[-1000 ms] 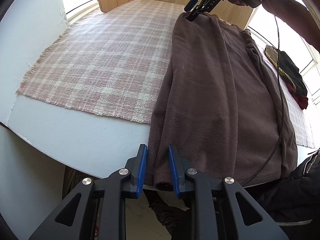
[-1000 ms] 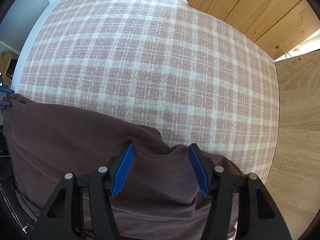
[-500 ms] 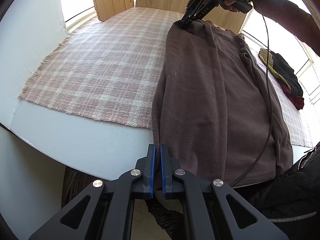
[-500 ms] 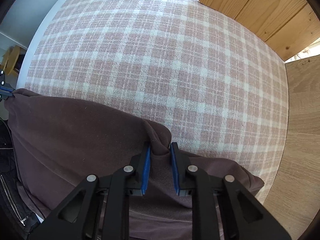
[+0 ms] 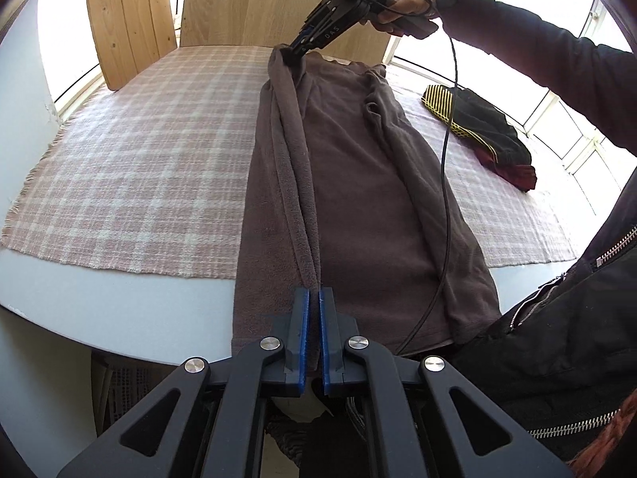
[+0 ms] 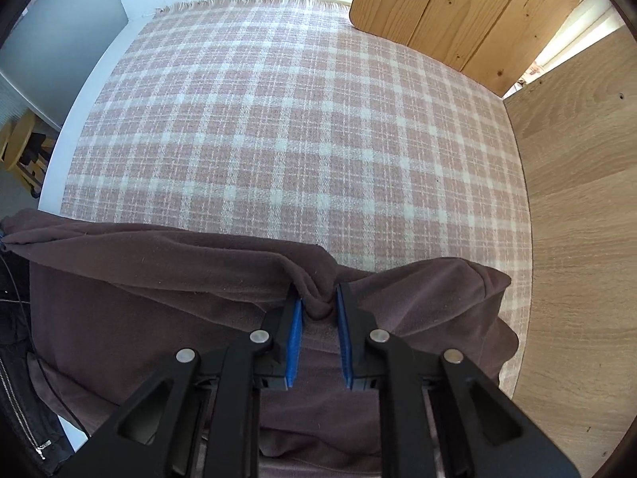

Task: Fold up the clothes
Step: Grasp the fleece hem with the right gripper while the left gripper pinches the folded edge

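So the brown garment (image 5: 358,199) is lying stretched out lengthwise on the pink plaid cloth (image 5: 139,167) that's covering the white surface (image 5: 119,310), with its near end hanging over the surface edge towards the person. Both grippers are gripping the same long edge of it, one at each end.

The left gripper (image 5: 313,310) is sitting at the near end, its blue fingers (image 5: 303,334) clenched nearly flat together on a thin bit of the brown fabric. From there a raised ridge of cloth is running straight up the garment to the far end, where the right gripper (image 5: 296,48) is pinching the other corner, held by the person's hand (image 5: 410,4) with a dark sleeve (image 5: 537,47) behind it. A black cable (image 5: 448,167) is dangling from that gripper down across the garment.

In the right wrist view, the right gripper (image 6: 318,310) is clamping a bunched fold of the brown garment (image 6: 159,310) between its blue fingers (image 6: 294,338), with the fabric pulled taut off to the left.

Off to the side, a dark piece of clothing with yellow stripes and a red bit (image 5: 489,135) is lying crumpled on the plaid cloth, apart from the brown one. Wooden boards (image 6: 446,12) are standing at the far edge of the surface.
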The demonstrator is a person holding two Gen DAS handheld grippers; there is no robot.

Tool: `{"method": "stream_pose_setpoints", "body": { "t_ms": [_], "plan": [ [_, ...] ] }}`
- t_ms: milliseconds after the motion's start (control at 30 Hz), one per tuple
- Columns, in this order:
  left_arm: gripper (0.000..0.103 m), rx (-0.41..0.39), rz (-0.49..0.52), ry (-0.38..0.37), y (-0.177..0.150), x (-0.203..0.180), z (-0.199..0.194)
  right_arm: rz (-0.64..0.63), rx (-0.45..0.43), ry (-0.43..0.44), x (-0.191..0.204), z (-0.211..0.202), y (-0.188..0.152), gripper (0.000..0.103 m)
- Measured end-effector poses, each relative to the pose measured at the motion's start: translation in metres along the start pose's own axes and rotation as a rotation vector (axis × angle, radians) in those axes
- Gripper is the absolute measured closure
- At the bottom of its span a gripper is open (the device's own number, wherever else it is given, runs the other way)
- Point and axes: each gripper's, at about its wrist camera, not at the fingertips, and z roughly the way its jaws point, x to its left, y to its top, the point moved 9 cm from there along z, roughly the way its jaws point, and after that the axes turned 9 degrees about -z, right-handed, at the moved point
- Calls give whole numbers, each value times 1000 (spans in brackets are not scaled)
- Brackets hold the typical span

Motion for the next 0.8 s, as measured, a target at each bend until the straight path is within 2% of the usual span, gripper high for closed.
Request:
{"method": "stream_pose_setpoints", "body": {
  "t_ms": [167, 267, 300, 367, 433, 500, 567, 667, 733, 800],
  "plan": [
    [99, 81, 40, -72, -20, -36, 27, 48, -28, -43, -2, 14, -32, 84],
    [99, 131, 53, -95, -32, -46, 40, 30, 31, -132, -8, 25, -87, 62],
    [99, 138, 56, -101, -34, -49, 40, 28, 45, -147, -14, 26, -102, 61],
    [99, 140, 59, -106, -36, -50, 34, 70, 48, -121, -23, 10, -125, 61],
    [99, 124, 57, -98, -34, -46, 22, 176, 13, -64, -14, -27, -149, 61],
    [99, 97, 44, -69, -26, -33, 12, 317, -43, -39, -40, -36, -146, 61],
    [99, 72, 31, -32, -15, -16, 11, 464, -79, -60, -77, -39, -138, 61],
    [100, 51, 18, 5, 1, 1, 22, 614, -51, -111, -105, -46, -127, 60],
    [100, 59, 17, -1, 6, 7, 35, 702, -20, -94, -107, -55, -126, 60],
    [99, 88, 25, -4, 4, 10, 51, 765, 22, -75, -116, -47, -125, 60]
  ]
}}
